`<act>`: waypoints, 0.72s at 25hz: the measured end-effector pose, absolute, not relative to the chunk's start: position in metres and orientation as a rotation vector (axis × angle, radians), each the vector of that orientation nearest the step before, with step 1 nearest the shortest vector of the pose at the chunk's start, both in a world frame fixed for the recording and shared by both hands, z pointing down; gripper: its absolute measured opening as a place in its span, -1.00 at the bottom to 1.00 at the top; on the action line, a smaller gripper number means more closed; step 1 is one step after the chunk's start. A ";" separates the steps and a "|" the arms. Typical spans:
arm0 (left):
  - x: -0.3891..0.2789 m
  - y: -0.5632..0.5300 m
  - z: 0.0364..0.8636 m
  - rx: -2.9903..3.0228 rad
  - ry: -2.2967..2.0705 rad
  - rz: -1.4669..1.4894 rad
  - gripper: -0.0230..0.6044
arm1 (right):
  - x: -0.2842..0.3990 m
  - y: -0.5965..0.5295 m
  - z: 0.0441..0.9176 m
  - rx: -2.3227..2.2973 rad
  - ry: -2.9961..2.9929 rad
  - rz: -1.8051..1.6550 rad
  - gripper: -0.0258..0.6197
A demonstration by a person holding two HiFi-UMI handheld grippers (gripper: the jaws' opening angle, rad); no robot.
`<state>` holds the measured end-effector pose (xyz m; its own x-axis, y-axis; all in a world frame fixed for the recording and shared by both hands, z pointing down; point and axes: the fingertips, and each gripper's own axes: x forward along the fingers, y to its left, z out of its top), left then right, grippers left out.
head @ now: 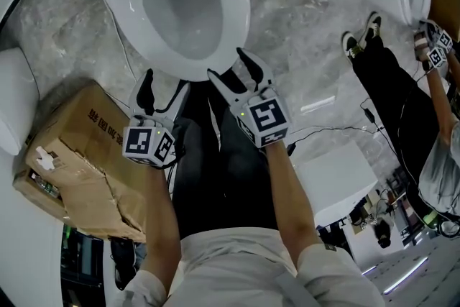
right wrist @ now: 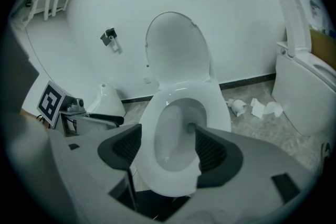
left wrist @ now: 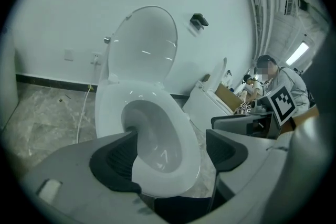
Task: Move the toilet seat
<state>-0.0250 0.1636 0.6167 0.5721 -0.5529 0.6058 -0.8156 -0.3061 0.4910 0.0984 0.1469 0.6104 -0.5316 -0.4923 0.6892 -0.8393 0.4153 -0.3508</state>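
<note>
A white toilet stands against the wall with its lid (left wrist: 144, 42) raised and its seat (head: 231, 7) lying flat on the bowl. Both grippers hover just in front of the seat's front edge. My left gripper (head: 162, 91) is open, and in the left gripper view the seat's front rim (left wrist: 178, 165) shows between its jaws with no pad pressing on it. My right gripper (head: 231, 72) is open too, its jaws on either side of the seat's front (right wrist: 157, 176) in the right gripper view. Neither gripper holds anything.
A torn cardboard box (head: 79, 154) sits on the floor to the left. A second toilet (right wrist: 304, 92) stands to the right, with paper rolls (right wrist: 239, 106) beside it. Another person (head: 392, 75) with grippers works at the far right. Cables (head: 338, 129) run over the marble floor.
</note>
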 end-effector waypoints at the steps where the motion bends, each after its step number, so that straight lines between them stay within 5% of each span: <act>1: -0.026 0.165 0.624 1.990 -1.096 0.422 0.36 | 0.099 0.149 0.618 1.129 -2.174 0.954 0.08; 18: -0.037 0.192 0.706 1.833 -1.126 0.460 0.44 | 0.112 0.184 0.703 1.161 -1.988 1.063 0.48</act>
<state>-0.0367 0.1916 0.7063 0.5145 -0.5084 0.6905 -0.8464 -0.1720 0.5040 0.1125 0.1836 0.7027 -0.4403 -0.4153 0.7960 -0.8926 0.2982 -0.3381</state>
